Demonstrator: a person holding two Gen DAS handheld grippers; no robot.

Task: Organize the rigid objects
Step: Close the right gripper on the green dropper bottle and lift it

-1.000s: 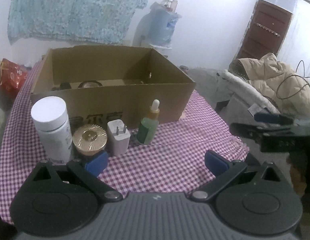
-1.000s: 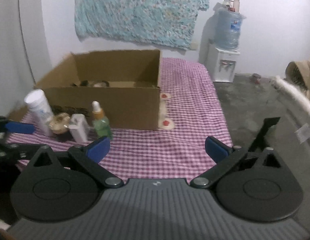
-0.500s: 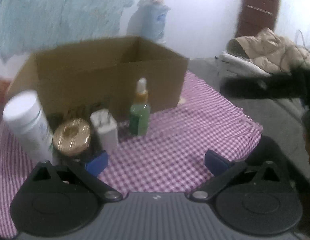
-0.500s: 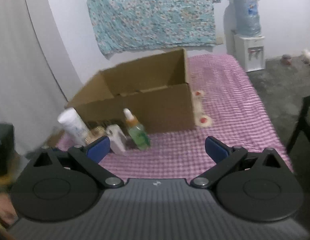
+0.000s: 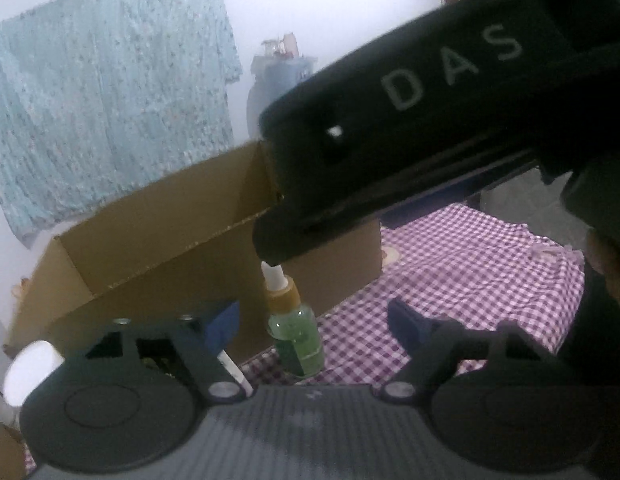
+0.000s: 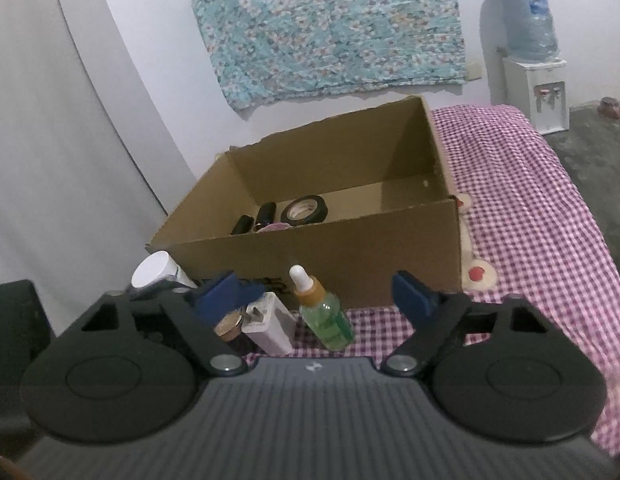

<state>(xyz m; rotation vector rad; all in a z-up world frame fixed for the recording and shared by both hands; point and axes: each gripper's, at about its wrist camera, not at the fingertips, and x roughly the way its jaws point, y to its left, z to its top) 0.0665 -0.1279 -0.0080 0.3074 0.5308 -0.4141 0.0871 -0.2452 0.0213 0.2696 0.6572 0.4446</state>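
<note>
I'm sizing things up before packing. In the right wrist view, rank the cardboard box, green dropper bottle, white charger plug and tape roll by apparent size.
1. cardboard box, by far the largest.
2. green dropper bottle and white charger plug: look alike, and the plug is partly hidden, so unranked.
3. tape roll, smallest, though it lies farther away inside the box.

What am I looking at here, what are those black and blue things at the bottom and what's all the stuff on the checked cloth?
No robot arm here: a person holds a pair of hand-held tongs in each hand, and each pair carries a camera looking forward along its blue tips. One picture is from the left tongs, the other from the right tongs. The big black shape across the left view is the other tongs passing close. On the checked cloth stands an open cardboard box with a tape roll inside. In front of it stand a green dropper bottle, a white plug adapter, a gold-lidded jar and a white bottle. Both tongs have just been closing but hold nothing.
</note>
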